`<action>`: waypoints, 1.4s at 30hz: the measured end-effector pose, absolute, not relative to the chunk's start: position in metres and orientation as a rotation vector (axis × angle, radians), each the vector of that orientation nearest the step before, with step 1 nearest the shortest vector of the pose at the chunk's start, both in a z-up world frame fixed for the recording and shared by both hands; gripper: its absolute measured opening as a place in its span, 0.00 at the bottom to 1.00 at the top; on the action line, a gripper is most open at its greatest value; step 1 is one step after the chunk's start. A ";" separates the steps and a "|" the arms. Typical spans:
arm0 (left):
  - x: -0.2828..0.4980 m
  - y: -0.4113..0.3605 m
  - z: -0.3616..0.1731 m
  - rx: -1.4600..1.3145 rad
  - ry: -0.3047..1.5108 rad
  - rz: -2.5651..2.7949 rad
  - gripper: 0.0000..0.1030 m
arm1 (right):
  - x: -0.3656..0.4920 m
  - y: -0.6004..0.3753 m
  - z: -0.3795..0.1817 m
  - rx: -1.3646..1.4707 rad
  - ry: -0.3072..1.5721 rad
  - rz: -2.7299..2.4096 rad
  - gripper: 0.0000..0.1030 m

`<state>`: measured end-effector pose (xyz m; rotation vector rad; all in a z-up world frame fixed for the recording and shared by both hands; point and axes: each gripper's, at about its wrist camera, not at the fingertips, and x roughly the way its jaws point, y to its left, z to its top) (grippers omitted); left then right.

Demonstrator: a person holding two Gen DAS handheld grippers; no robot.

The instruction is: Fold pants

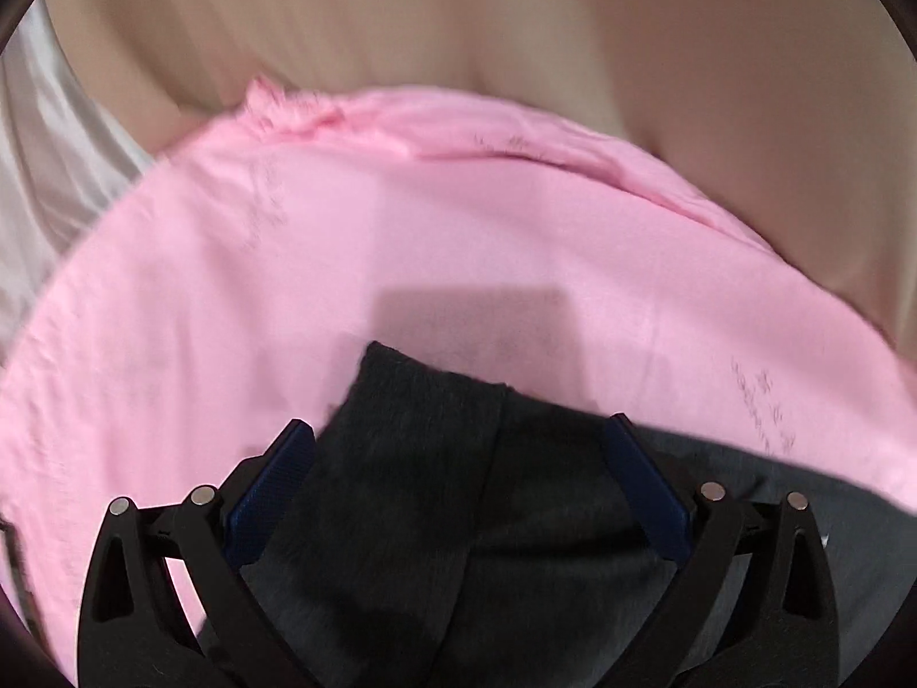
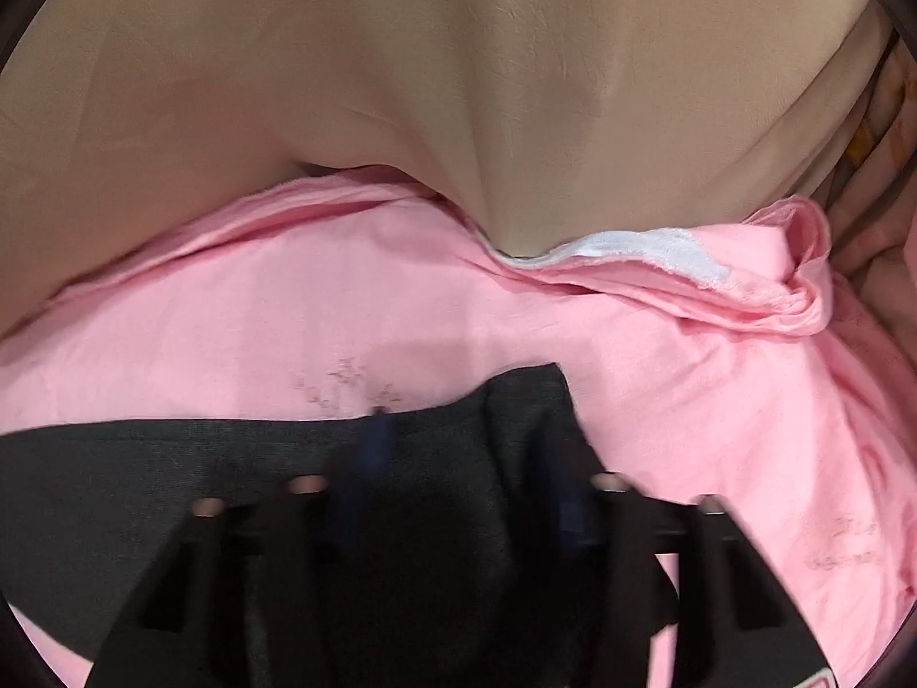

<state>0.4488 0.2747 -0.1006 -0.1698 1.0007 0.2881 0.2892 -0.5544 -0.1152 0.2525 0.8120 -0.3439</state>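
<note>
Pants (image 1: pixel 435 493) dark grey, lying on pink sheet (image 1: pixel 229 286). Left gripper (image 1: pixel 464 436) jaws apart, pants corner between pads, not clamped. Right gripper (image 2: pixel 464 447) blurred, jaws apart over pants edge. Beige fabric (image 2: pixel 458 86) beyond sheet.

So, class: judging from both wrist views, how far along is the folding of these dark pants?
Done: the dark pants lie on the pink sheet with at least one layer doubled over. In hand: the left gripper and right gripper straddle the cloth, jaws apart, the right one blurred. Left: further folds, though most of the garment is out of view.
</note>
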 end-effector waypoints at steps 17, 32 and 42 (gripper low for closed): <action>0.298 0.264 0.002 -0.128 0.772 0.113 0.17 | 0.101 -0.507 -0.028 0.192 0.547 -0.267 0.04; 0.141 0.307 -0.079 -0.213 0.942 0.149 0.30 | -0.031 -0.503 -0.117 0.205 0.695 -0.329 0.09; 0.117 0.308 -0.074 -0.696 0.885 -0.002 0.95 | -0.089 -0.491 -0.102 0.541 0.523 -0.285 0.63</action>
